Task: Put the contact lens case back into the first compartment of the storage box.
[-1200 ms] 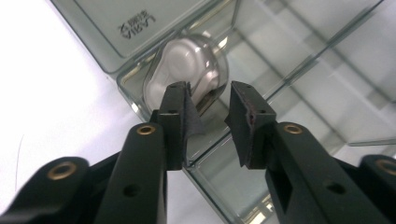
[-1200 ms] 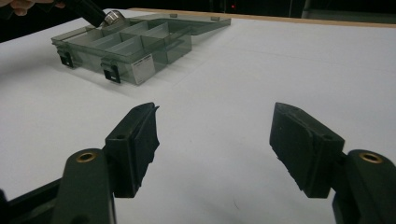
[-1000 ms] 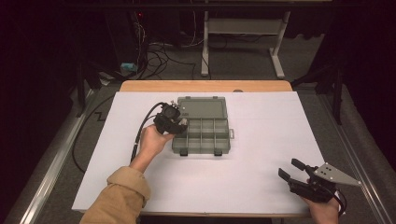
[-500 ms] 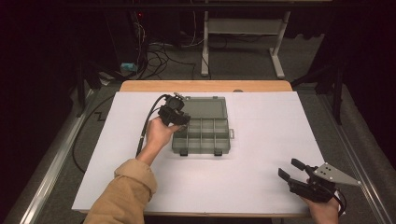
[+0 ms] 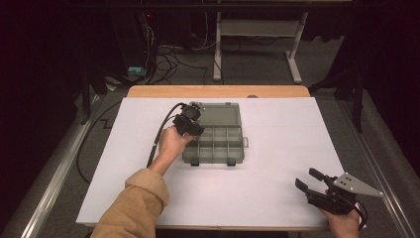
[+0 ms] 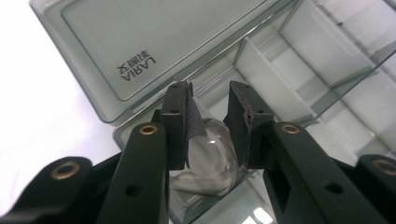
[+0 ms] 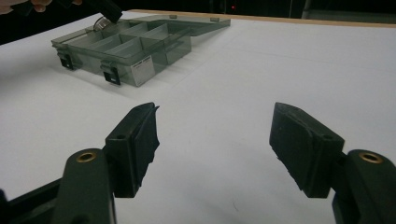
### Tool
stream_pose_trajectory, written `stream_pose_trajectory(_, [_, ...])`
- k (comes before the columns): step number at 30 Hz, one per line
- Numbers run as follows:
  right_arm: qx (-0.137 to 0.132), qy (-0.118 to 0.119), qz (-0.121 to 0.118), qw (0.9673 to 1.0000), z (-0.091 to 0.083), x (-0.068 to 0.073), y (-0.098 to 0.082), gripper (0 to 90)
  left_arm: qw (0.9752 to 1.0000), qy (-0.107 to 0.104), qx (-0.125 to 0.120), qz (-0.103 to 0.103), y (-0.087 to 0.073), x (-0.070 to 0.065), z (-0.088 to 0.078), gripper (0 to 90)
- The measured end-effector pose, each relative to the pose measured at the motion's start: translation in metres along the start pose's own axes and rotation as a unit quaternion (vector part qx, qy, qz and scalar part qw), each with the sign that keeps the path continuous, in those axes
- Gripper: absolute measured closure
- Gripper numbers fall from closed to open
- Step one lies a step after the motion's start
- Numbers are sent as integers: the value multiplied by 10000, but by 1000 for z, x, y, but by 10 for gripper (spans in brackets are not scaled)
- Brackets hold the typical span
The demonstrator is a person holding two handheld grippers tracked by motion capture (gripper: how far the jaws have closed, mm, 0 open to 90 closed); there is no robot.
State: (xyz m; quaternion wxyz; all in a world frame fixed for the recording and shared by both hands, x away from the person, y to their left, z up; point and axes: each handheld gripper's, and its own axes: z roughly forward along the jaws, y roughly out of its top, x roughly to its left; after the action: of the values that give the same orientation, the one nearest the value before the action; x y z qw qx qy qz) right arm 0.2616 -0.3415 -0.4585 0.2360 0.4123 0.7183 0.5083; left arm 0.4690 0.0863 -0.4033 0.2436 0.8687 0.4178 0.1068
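A clear grey organizer box (image 5: pixel 218 146) lies open mid-table, its lid (image 5: pixel 221 113) flat behind it. My left gripper (image 5: pixel 196 130) reaches into the box's rear left compartment. In the left gripper view its jaws (image 6: pixel 210 93) have just been closing around a clear, rounded glassy piece (image 6: pixel 212 154), and the pads touch it on both sides. The right gripper (image 5: pixel 304 177) rests at the table's front right corner, open with nothing between its jaws (image 7: pixel 215 112). In the right gripper view the box (image 7: pixel 135 51) lies far off at the upper left.
White paper (image 5: pixel 282 129) covers the table, with a wooden edge (image 5: pixel 218 91) at the back. The box's front latches (image 5: pixel 231 161) face the person. A black cable (image 5: pixel 157 139) trails from the left gripper. Table legs and cables stand on the dark floor behind.
The left hand has pushed a little farther forward, carrying its gripper deeper into the box's rear left compartment. The right gripper has not moved.
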Motion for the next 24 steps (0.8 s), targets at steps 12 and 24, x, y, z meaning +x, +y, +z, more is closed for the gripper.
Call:
stream_pose_trajectory(12, [-103,-69,-43,9999,-2,1,1,350,9972,-142,-726,-102,-33,0,-32,588])
stream_pose_trajectory(24, [-231,-50,-116,9997,-2,5,3,393,9881,-169,-1510,-243,-97,0,-70,470])
